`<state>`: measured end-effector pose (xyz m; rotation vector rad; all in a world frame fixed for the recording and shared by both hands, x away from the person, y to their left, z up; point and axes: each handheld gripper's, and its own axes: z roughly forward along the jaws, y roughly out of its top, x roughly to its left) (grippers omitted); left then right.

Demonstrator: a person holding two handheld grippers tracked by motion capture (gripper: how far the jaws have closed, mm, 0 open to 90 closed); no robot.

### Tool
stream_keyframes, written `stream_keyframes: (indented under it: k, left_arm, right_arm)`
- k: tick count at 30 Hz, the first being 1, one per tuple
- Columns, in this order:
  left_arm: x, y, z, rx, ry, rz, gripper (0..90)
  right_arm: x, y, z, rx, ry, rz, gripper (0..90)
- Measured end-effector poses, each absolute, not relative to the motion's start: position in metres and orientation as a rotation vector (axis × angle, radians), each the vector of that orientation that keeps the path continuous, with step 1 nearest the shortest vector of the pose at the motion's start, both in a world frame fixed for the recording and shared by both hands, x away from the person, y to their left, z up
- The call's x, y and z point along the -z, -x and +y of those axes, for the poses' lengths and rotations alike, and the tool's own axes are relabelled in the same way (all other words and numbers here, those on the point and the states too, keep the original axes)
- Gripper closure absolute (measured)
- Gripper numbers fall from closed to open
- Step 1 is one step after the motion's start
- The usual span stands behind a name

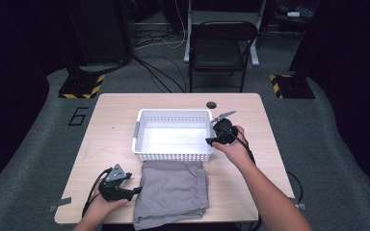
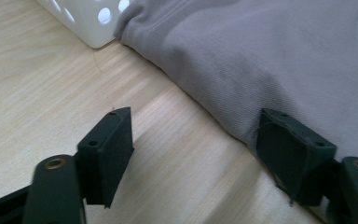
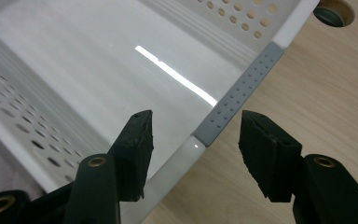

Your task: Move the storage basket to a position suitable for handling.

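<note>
Fabric first: we see the folded grey cloth [image 1: 172, 191] lying flat on the light wooden bench [image 1: 111, 139], its far edge touching the near wall of the white perforated plastic basket [image 1: 172, 155]. Our left gripper [image 2: 196, 154] is nearer, wide open and empty, one of its fingers [image 2: 293, 149] already over the cloth's left edge, which runs away toward the basket. Our right gripper [image 3: 193, 154], also open and empty, straddles the basket's right rim at its grey grip strip [image 3: 240, 95].
</note>
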<state>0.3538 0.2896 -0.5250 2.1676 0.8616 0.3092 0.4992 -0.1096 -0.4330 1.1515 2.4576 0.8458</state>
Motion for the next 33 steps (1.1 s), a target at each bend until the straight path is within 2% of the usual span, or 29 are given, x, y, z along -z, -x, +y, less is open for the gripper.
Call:
stream_keyframes:
  k: [3,13,26,33]
  left_arm:
    - [0.525,-0.353,0.289,-0.302,-2.155,0.879,32.1]
    - [0.529,-0.35,0.289,-0.341,-2.13,0.86,31.6]
    - [0.525,-0.351,0.288,-0.309,-2.137,0.906,32.0]
    - [0.519,-0.349,0.285,-0.302,-2.141,0.948,30.5]
  right_arm:
    - [0.423,-0.489,-0.113,-0.883,-1.138,2.433,43.7]
    - [0.408,-0.45,-0.127,-0.958,-1.065,2.414,45.5]
    - [0.418,-0.411,-0.128,-1.037,-0.995,2.445,43.9]
    - [0.436,-0.398,-0.12,-1.037,-0.986,2.46,42.1]
